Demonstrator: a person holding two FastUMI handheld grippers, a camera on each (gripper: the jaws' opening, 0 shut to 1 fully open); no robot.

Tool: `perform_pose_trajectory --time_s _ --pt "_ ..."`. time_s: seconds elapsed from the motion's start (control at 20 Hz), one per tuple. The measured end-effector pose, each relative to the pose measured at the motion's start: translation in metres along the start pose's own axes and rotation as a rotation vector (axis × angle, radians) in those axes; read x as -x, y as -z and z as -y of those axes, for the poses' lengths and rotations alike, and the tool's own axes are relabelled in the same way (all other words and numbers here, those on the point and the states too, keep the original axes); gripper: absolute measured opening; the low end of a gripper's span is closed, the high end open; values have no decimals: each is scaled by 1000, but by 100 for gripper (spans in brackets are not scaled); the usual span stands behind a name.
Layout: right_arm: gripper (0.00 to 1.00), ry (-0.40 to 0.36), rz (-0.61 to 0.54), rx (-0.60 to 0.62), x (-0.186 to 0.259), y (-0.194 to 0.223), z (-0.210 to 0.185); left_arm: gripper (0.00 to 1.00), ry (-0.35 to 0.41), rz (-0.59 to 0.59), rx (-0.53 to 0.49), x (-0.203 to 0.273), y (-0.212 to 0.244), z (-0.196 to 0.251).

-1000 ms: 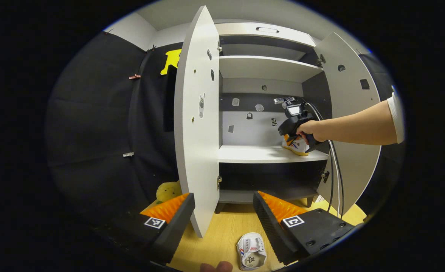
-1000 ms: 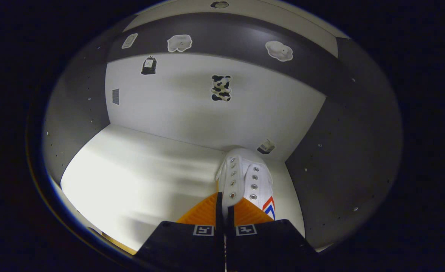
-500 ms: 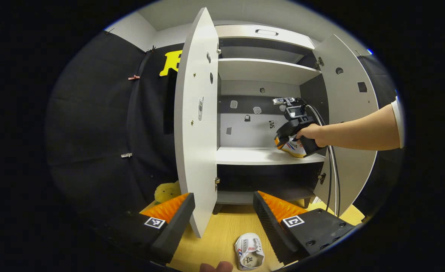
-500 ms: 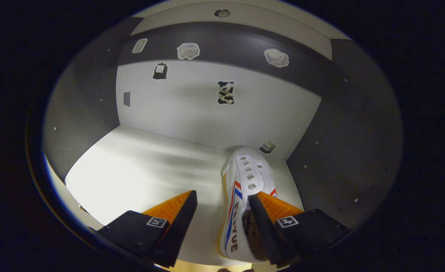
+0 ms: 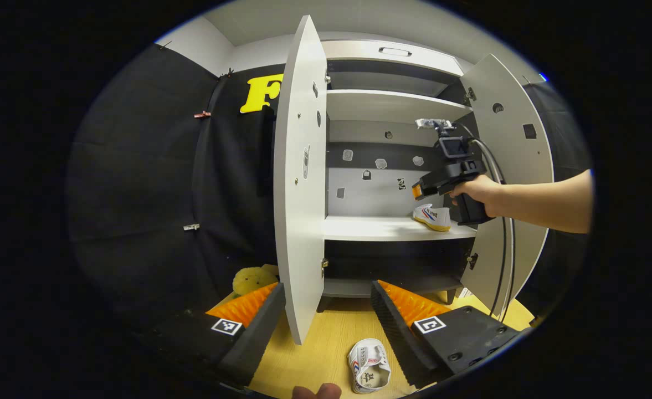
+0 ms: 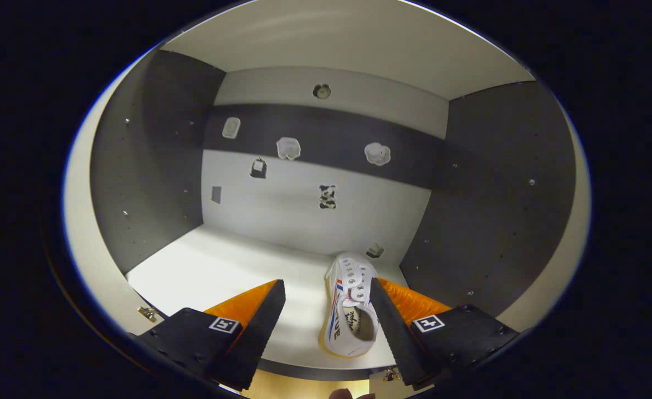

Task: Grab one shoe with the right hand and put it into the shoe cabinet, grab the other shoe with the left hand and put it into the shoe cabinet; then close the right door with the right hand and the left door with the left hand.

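Observation:
One white shoe [image 6: 350, 310] with a yellow sole and red-blue stripes stands on the cabinet's middle shelf [image 6: 231, 277] at the right, toe toward the back wall. My right gripper [image 6: 326, 316] is open above and in front of it, clear of the shoe. From the left gripper view, that shoe [image 5: 432, 216] sits on the shelf and the right gripper [image 5: 421, 189] hangs just above it, held by a hand. The other white shoe [image 5: 369, 367] lies on the wooden floor between the fingers of my open left gripper [image 5: 326, 318].
Both cabinet doors stand open: the left door [image 5: 301, 183] edge-on close ahead, the right door [image 5: 517, 166] behind the person's forearm [image 5: 547, 199]. A cable hangs from the right gripper. A yellow plush toy [image 5: 251, 279] lies on the floor left of the cabinet.
The right gripper opened and let go of the shoe, leaving it on the shelf, then drew back and up. The left gripper barely shifted.

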State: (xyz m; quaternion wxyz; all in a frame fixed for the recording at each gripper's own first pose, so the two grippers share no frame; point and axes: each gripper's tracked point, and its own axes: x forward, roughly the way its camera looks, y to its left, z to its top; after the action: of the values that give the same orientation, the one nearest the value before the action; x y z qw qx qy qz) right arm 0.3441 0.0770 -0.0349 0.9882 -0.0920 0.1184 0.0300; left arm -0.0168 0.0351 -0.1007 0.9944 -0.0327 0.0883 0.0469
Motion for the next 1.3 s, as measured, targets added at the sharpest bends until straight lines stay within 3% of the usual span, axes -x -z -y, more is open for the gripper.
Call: perform_pose_trajectory --time_s 0.3,0.55,0.75,1.0,1.3 --pt "98 -74 149 -126 106 -15 -9 96 8 12 30 1 -2 -4" --pt "98 -101 215 -193 188 6 0 97 32 30 34 2 8 3" --pt "98 -84 215 -174 240 35 12 98 85 35 -9 3 31 18" --pt "98 -82 233 -172 295 45 18 98 172 -74 -50 -1 104 43" --pt "98 -109 235 -143 331 46 15 98 207 -301 -59 3 217 54"
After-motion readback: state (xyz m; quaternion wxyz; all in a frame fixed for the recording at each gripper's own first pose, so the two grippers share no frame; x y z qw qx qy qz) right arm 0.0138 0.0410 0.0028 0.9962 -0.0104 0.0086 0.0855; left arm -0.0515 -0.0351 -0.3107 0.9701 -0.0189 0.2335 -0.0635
